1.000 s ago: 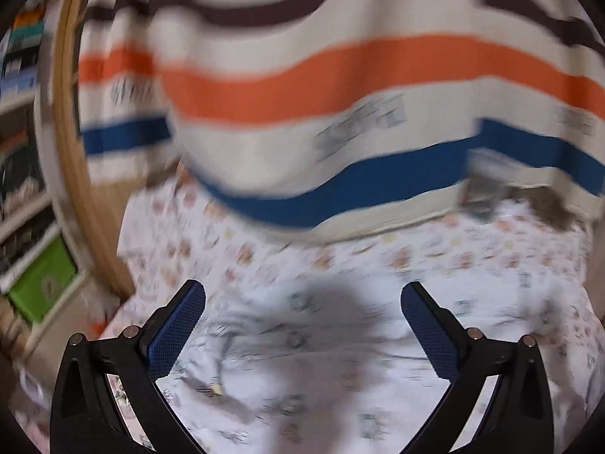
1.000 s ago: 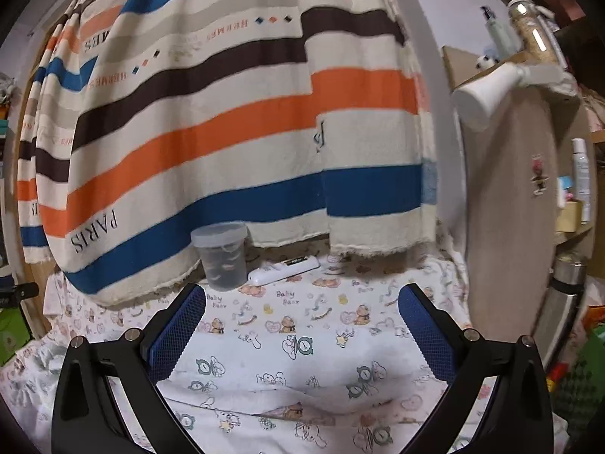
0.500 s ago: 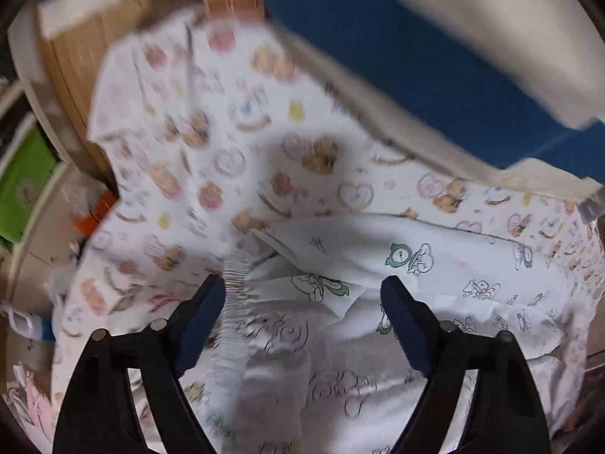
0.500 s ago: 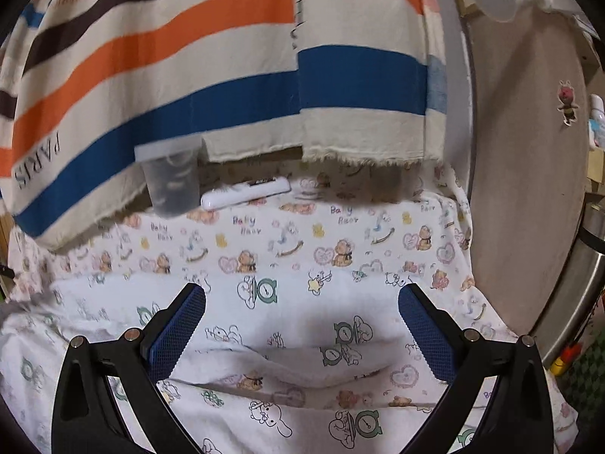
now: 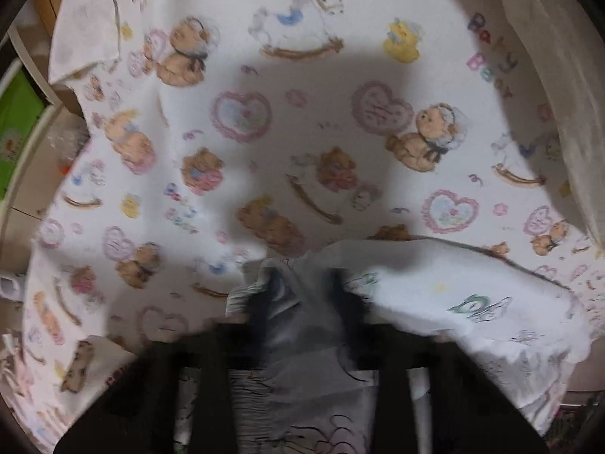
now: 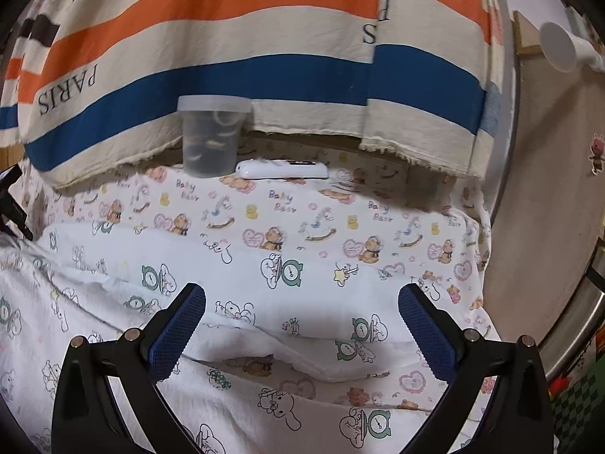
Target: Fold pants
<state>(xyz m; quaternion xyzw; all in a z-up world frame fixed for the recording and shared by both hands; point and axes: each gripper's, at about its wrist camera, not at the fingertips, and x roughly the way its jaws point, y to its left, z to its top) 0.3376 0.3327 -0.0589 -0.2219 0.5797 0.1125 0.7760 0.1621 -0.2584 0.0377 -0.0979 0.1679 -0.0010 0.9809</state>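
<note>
At the left end of the pants: the left hand-held gripper [image 5: 302, 302] is pointing steeply down, and its jaws have just been closing, with the gathered waistband of the pants [image 5: 453, 302] pinched between them; blur is hiding the pads.
Left grip: clenched on the bunched elastic edge, so grasping the pants.
Where the pants are lying: spread across the bear-print sheet [image 5: 302, 113] on the worktop, running from the left gripper's pinch out to the right.
Doing this step well: the pinch is looking best if it is catching both layers of the waistband, not just the top ruffle; lifting gently would be keeping the sheet below from coming up too.
Right side: the right hand-held gripper [image 6: 302, 325] is hanging released, jaws wide apart, just above the pants [image 6: 264, 295] with nothing between the pads.
Pants relative to right gripper: a folded edge is lying straight ahead and below, between the fingers' line.
Far edge: a plastic cup [image 6: 211, 136] and a white remote [image 6: 281, 169] are sitting well apart from the pants, under the striped blanket [image 6: 227, 38].
</note>
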